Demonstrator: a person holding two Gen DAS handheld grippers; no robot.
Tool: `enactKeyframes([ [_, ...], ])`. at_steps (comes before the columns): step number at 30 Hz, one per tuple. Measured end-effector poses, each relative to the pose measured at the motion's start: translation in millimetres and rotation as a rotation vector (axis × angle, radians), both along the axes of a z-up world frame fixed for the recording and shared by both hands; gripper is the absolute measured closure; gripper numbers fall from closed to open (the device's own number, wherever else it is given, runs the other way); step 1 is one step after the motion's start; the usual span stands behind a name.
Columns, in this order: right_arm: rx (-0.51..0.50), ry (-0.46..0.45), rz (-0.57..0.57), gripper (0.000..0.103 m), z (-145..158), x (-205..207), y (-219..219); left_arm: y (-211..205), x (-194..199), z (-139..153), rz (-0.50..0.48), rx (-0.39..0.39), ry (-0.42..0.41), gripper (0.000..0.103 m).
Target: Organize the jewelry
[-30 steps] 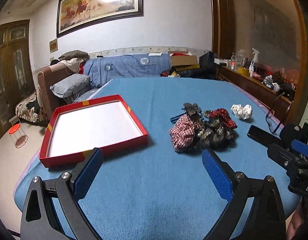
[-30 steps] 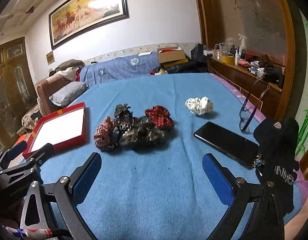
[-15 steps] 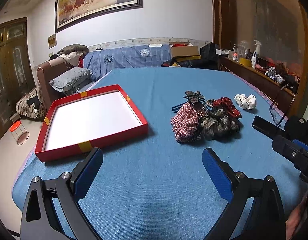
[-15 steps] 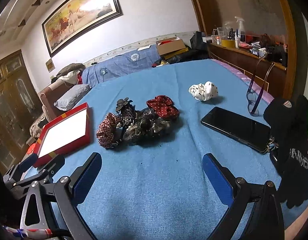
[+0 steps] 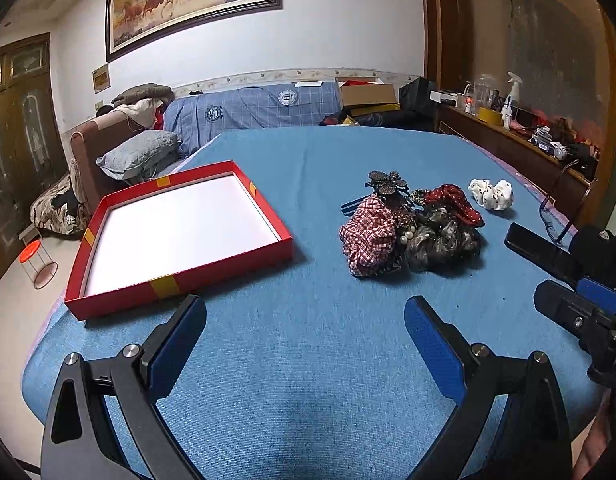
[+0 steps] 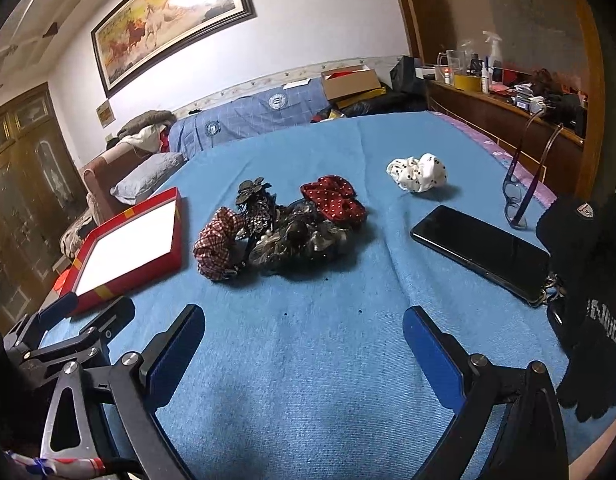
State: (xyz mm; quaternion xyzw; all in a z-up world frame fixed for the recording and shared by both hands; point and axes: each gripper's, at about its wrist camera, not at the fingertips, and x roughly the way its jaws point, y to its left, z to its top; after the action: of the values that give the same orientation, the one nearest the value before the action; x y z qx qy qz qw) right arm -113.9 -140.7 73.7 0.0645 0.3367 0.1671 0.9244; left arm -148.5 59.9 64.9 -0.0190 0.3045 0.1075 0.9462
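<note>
Both grippers are drawing back slightly from the pile of hair accessories (image 5: 411, 228), which is lying mid-tabletop (image 5: 315, 360) right of the red tray (image 5: 176, 280). The left gripper (image 5: 306, 344) and right gripper (image 6: 304, 344) are hovering with fingers spread wide, holding nothing. A white dotted scrunchie (image 6: 417, 174) and phone (image 6: 479, 252) are sitting apart.
</note>
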Motion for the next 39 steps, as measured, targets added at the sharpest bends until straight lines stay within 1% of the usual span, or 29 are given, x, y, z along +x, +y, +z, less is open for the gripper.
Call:
enactKeyframes([
  [17, -0.011, 0.034, 0.033, 0.002, -8.4, 4.3, 7.1, 3.3, 2.2, -4.2, -0.004, -0.009, 0.023, 0.004],
  [29, -0.01, 0.055, 0.033, 0.002, -12.8, 11.0, 5.3, 5.3, 7.4, -9.0, -0.015, -0.016, 0.039, 0.004],
  [31, -0.015, 0.055, 0.035, 0.002, -11.8, 14.4, 4.7, 8.1, 14.5, -5.4, -0.036, -0.034, 0.043, 0.004],
  [34, 0.006, 0.049, 0.038, 0.002, -1.3, 28.9, -1.4, 14.6, 34.0, 1.9, -0.086, -0.1, 0.065, 0.004],
  [36, 0.032, 0.027, 0.033, 0.003, 11.9, 44.5, -7.9, 19.6, 48.5, 4.2, -0.093, -0.131, 0.086, 0.004],
  [39, 0.048, -0.001, 0.024, 0.003, 26.8, 71.1, -13.3, 22.9, 64.0, 9.3, -0.095, -0.149, 0.074, 0.004],
])
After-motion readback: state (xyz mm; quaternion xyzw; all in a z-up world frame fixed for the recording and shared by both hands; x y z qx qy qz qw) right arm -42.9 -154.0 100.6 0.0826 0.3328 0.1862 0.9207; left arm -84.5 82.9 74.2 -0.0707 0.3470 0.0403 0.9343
